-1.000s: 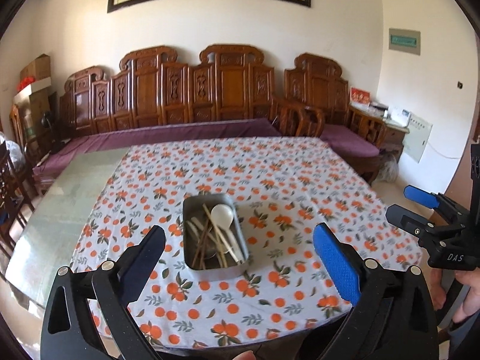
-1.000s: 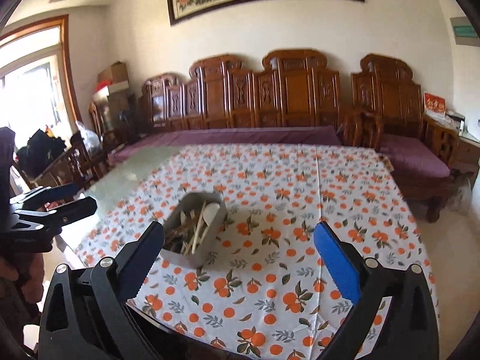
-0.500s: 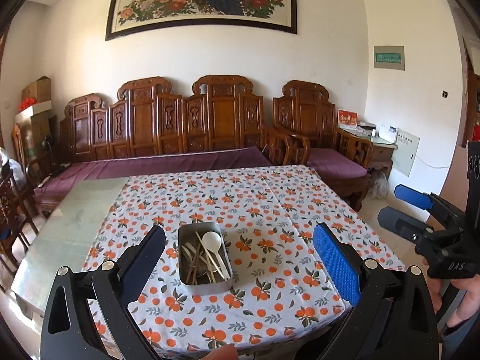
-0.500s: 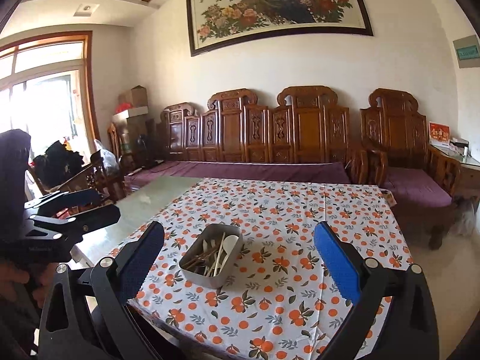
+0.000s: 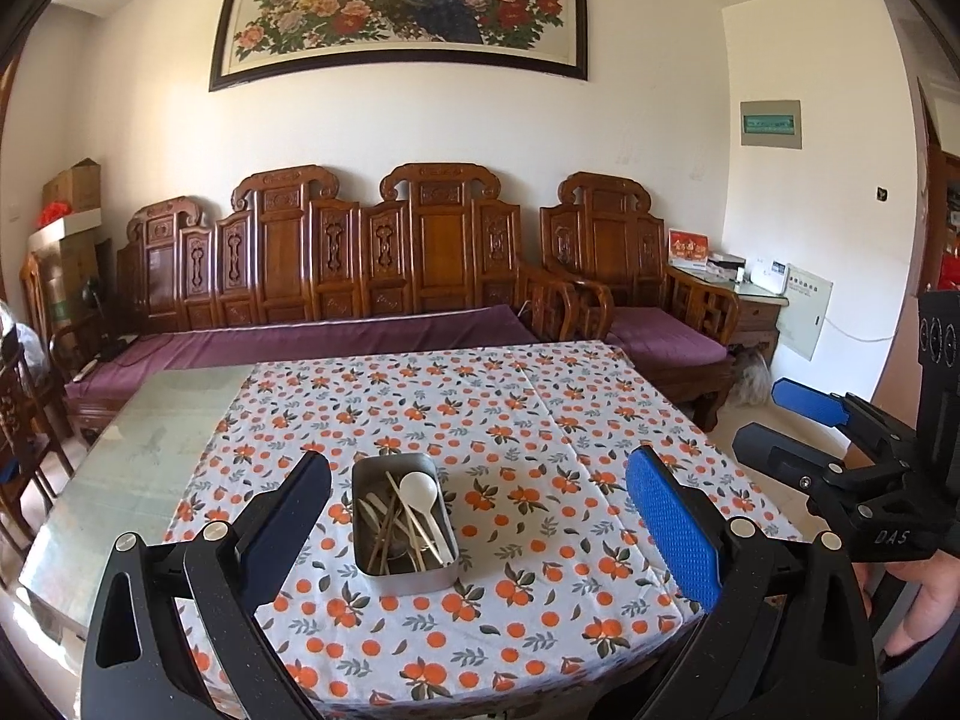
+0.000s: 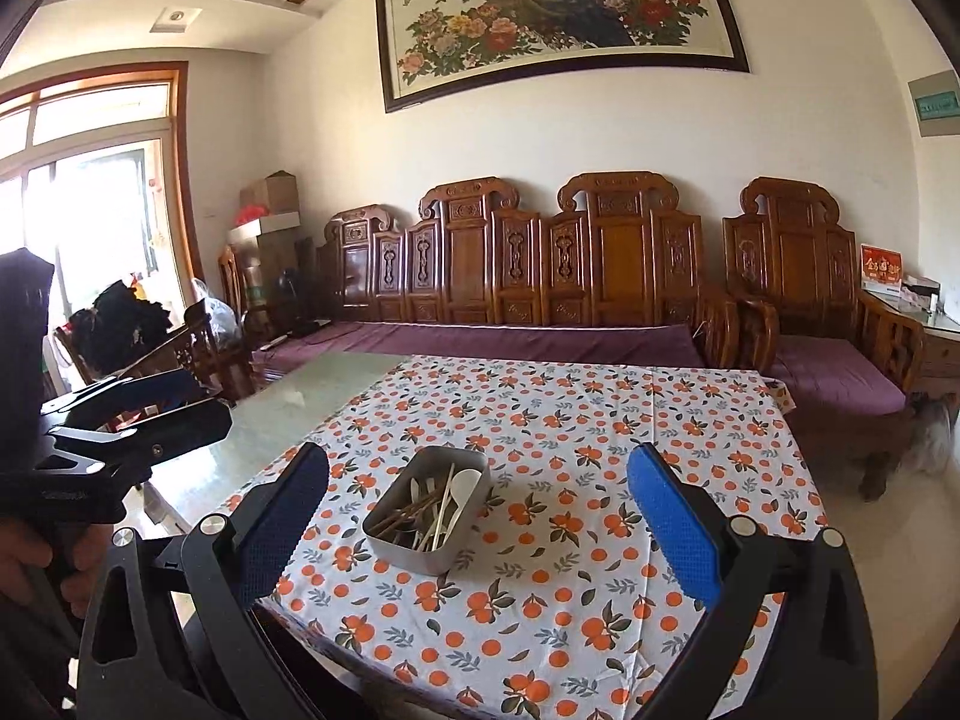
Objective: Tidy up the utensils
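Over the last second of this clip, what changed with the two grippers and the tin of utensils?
Both grippers pulled back and tilted up from the table: the metal tin now looks smaller and more of the wall shows. Nothing was gripped or released. The left gripper and right gripper stayed open and empty, and the white spoon and chopsticks stayed in the tin on the tablecloth.

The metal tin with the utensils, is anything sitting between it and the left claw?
Nothing visible does. Only bare tablecloth lies between the open left claw and the metal tin; the utensils lie loose inside it.
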Available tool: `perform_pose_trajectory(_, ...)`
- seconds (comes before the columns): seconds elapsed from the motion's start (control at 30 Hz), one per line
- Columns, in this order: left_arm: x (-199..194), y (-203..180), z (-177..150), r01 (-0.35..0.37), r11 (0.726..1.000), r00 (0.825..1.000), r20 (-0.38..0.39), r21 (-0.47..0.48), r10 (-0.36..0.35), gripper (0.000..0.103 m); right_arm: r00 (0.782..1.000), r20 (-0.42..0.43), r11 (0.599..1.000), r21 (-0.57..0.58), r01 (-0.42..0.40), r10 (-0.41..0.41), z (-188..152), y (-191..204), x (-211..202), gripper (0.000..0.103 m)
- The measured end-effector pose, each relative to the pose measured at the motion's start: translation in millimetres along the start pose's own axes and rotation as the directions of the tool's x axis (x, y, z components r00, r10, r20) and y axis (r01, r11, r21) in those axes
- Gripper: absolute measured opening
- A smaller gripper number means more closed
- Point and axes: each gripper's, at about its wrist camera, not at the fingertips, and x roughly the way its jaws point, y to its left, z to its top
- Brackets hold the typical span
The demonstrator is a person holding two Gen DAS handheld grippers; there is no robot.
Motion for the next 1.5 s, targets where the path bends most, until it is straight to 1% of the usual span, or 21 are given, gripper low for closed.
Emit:
perform_pose_trajectory(0.4,0.8,-0.3,-2.3,-0.002,1.000,1.000,0.003,-0.003,0.002,0.095,1.000,0.003,1.000,0.012,0.013,-0.013,-4.1,-2.9,2.1,0.100)
perform_pose_trajectory(1.5,0.2,0.2,-2.9,-0.007,1.000,1.000,0.007,0.002,0.007,0.095,1.000,0.000,1.000,0.011,0.010,-0.010,-5.5,-1.7,2.3,0.100)
